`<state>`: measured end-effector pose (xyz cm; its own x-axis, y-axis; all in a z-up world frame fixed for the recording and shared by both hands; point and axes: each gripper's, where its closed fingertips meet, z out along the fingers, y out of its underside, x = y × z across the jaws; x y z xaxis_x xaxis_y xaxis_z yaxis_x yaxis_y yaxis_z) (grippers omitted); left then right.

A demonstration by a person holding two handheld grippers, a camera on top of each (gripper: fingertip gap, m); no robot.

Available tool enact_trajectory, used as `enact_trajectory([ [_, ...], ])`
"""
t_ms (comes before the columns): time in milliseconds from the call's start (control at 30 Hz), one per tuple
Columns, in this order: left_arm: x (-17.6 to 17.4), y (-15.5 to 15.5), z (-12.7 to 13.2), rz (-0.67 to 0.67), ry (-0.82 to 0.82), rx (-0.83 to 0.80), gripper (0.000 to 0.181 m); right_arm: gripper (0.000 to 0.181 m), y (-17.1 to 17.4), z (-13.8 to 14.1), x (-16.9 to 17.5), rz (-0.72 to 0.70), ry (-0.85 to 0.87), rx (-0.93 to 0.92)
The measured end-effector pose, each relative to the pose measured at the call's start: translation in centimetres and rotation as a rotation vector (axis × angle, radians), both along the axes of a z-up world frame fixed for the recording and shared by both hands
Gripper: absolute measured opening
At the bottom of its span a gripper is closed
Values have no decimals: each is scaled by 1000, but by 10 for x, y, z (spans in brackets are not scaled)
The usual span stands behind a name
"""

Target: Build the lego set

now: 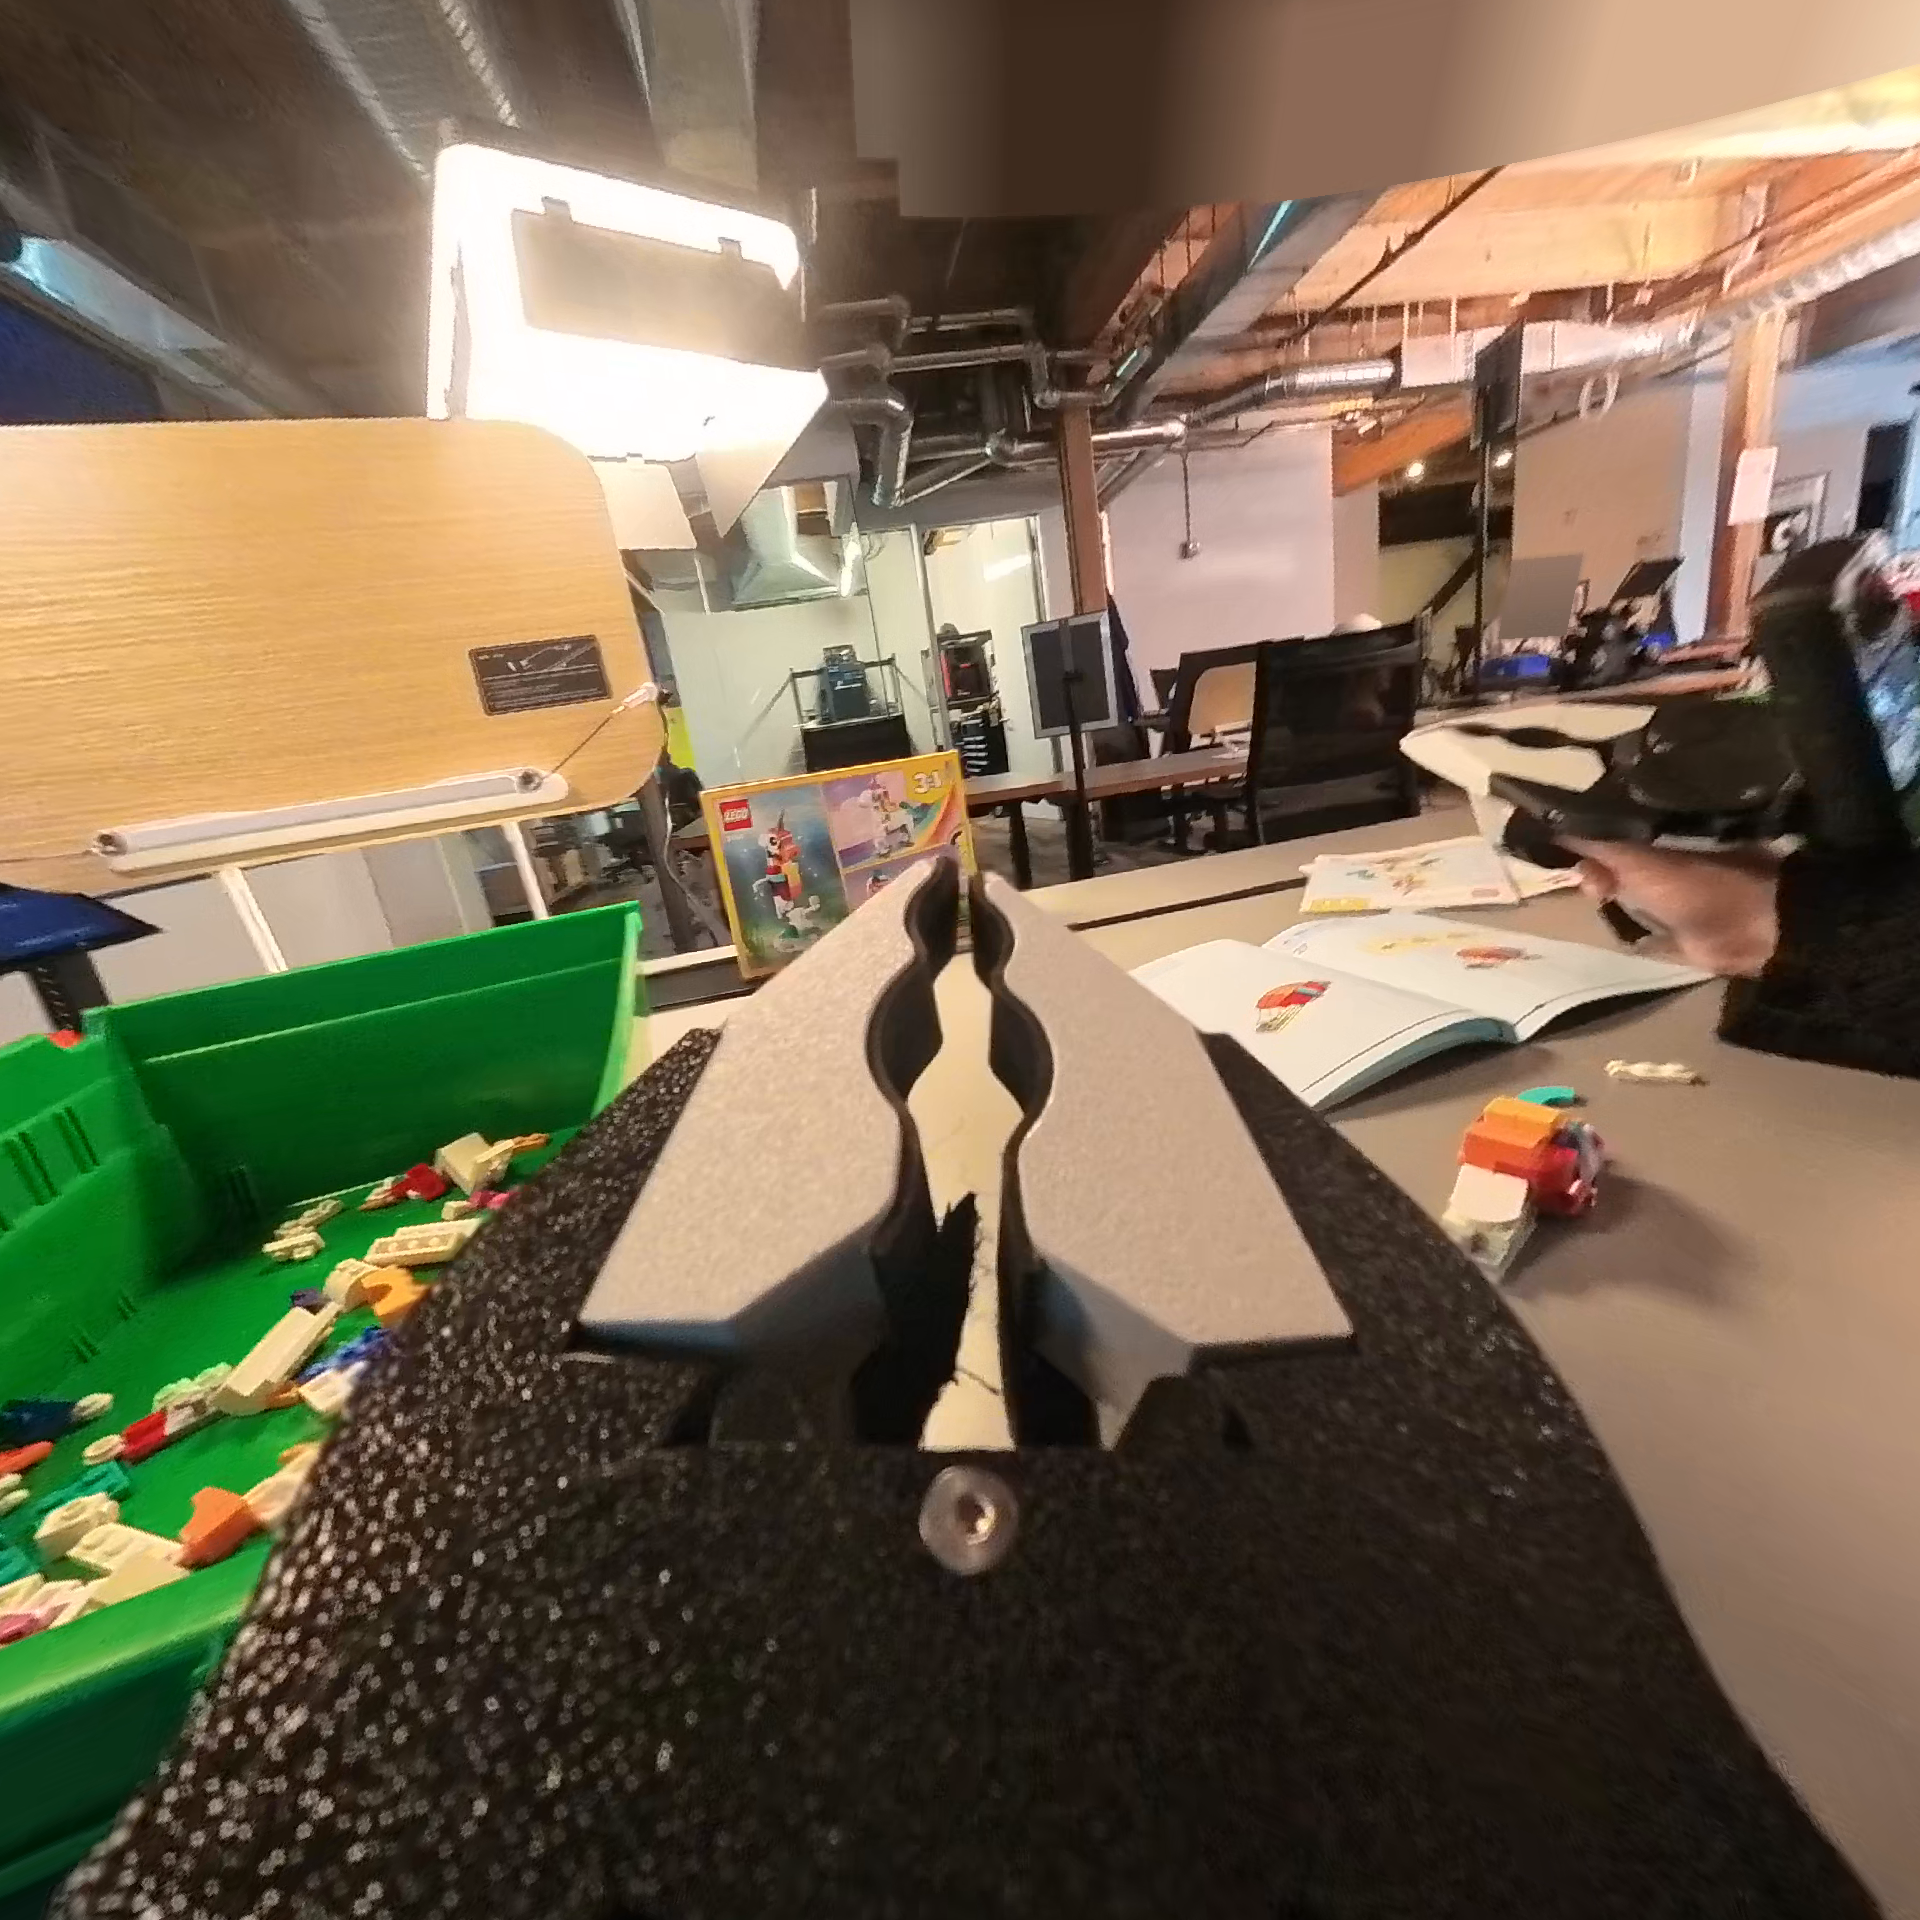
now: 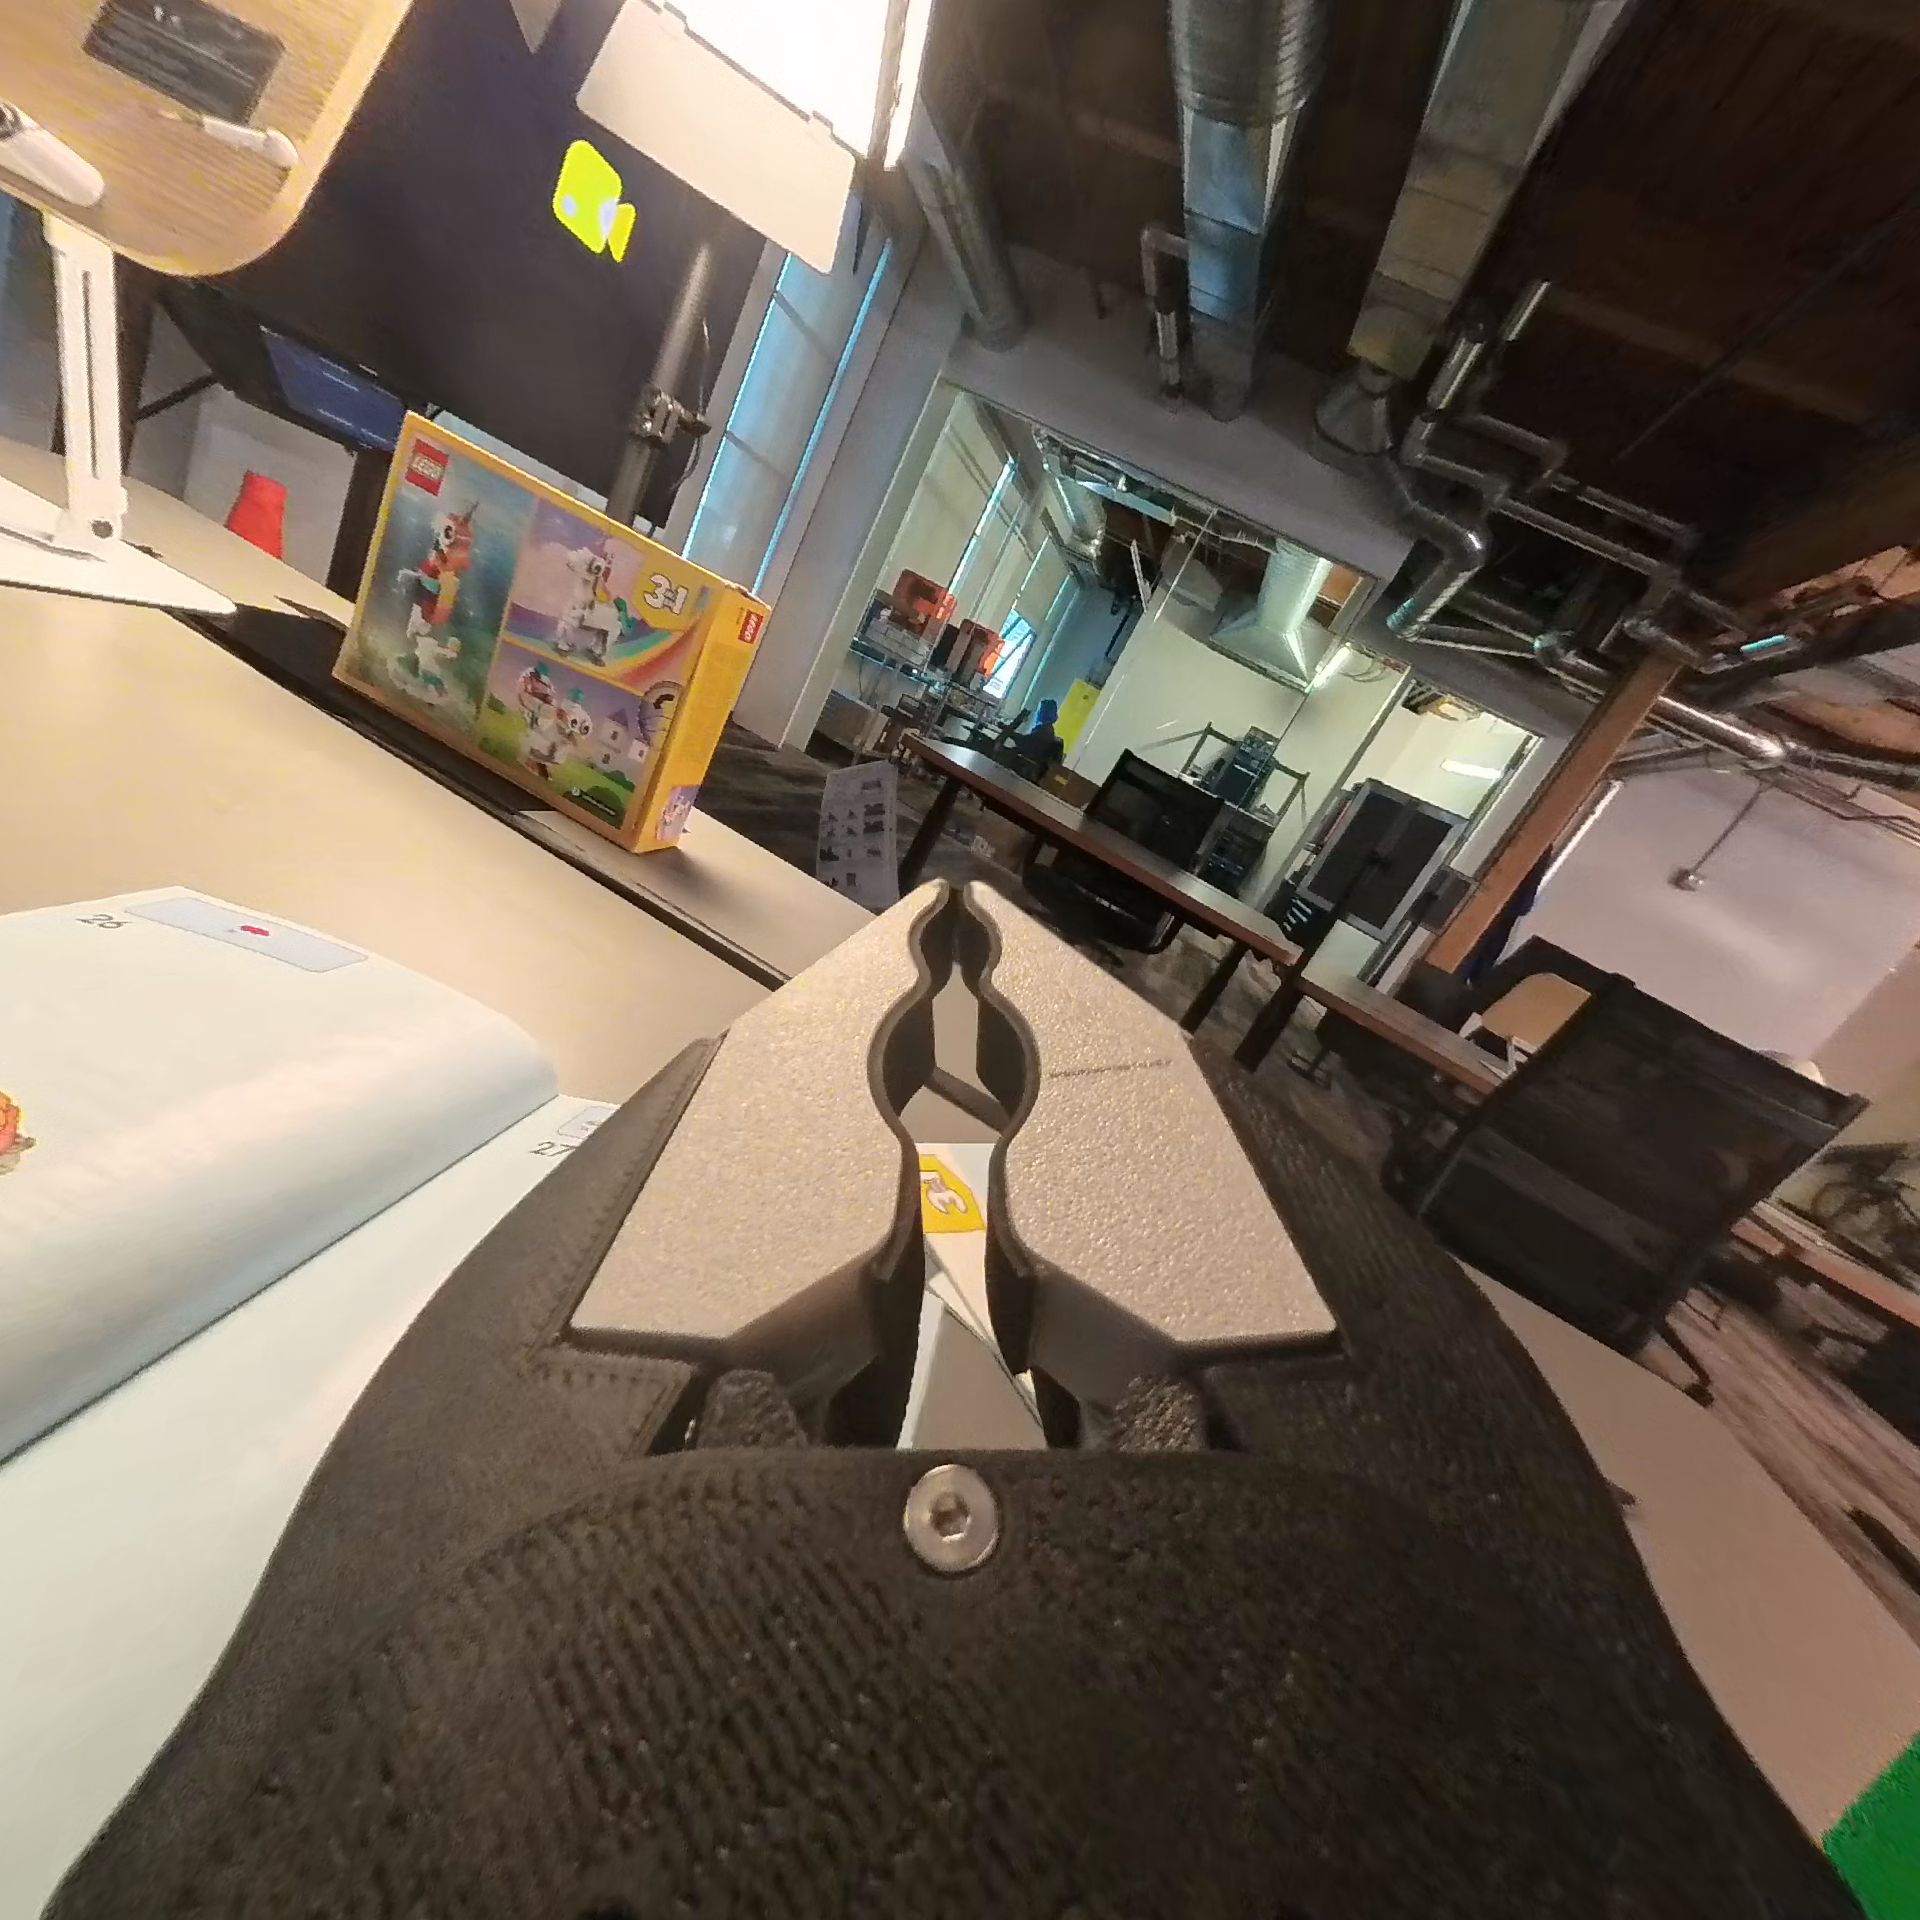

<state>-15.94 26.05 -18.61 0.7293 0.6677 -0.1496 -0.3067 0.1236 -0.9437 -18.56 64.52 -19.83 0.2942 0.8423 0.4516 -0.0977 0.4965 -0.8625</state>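
Observation:
My left gripper [image 1: 967, 885] is shut and empty, raised above the grey table [image 1: 1714, 1351]. A green bin [image 1: 364, 997] to its left holds several loose Lego pieces [image 1: 291, 1361]. A partly built Lego model [image 1: 1525, 1169] in orange, red and white lies on the table to the right, with a small white piece [image 1: 1652, 1071] beyond it. An open instruction booklet [image 1: 1434, 977] lies farther back. My right gripper [image 2: 954, 900] is shut and empty, tilted up just above the booklet [image 2: 208, 1122]. It also shows at the right of the left wrist view [image 1: 1455, 753], held by a hand.
The yellow Lego box [image 1: 840, 862] stands at the table's far edge and also shows in the right wrist view [image 2: 551, 634]. A tilted wooden board on a white stand [image 1: 291, 623] rises behind the bin. More booklets [image 1: 1403, 883] lie at the back right. Office desks and chairs stand beyond. The left gripper's tips are roughly 40 cm from the right gripper's. The right gripper is farther from the partly built Lego model [image 1: 1525, 1169], some 30 cm, than the left, some 20 cm.

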Motion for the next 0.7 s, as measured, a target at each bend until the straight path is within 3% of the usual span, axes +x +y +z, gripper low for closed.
enact_trajectory([
  [267,9,-3,4,46,64,-20,0,0,1,2,4,4,14,-27],
  [400,23,-19,15,76,152,-8,0,0,-2,1,4,12,6,-9],
  [533,26,-59,19,182,199,-79,0,0,-1,-1,1,5,-8,-6],
  [700,5,-132,51,322,201,-137,0,0,7,-5,-6,-58,-34,30],
])
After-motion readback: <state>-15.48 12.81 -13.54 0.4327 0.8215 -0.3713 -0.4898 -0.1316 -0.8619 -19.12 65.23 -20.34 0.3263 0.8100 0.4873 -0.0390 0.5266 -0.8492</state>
